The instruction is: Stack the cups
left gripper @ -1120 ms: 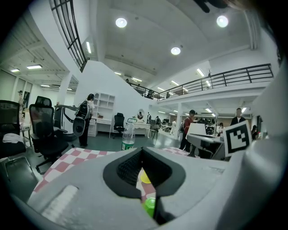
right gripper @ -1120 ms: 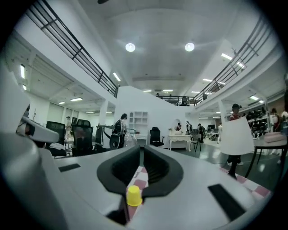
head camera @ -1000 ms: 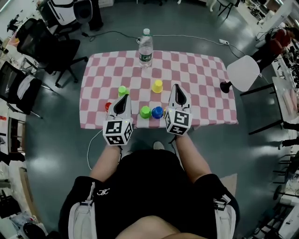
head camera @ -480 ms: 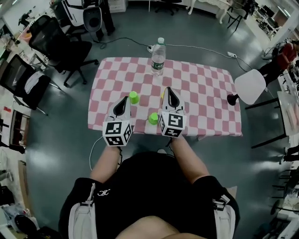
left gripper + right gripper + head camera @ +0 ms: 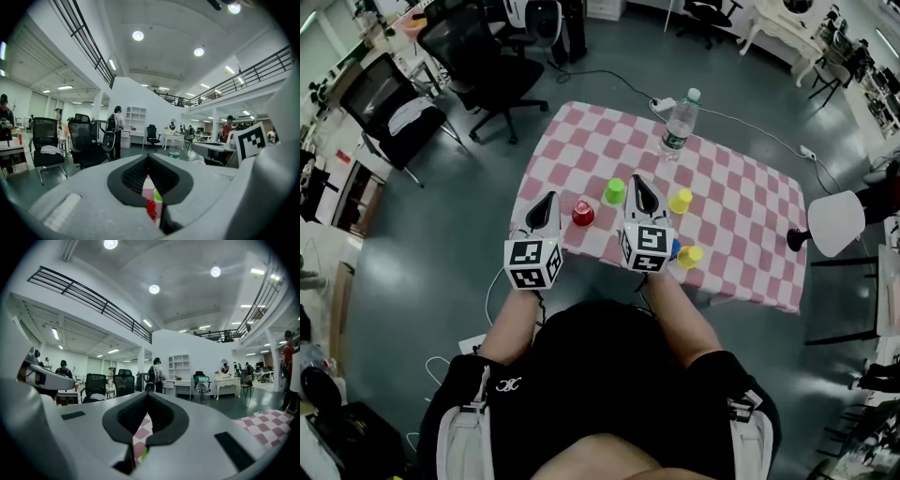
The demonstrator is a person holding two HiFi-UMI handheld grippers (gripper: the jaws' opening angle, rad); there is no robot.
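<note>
My left gripper (image 5: pixel 547 203) is closed, holding nothing. My right gripper (image 5: pixel 638 185) is closed and empty too. Neither touches a cup.

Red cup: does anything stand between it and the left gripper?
Nothing visible does. In the head view the red cup stands on the checkered cloth just right of the left gripper, with only bare cloth between them. The green cup stands beyond it.

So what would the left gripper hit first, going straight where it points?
Probably the red cup: it sits just ahead of the left gripper, though the gripper may pass above it.
</note>
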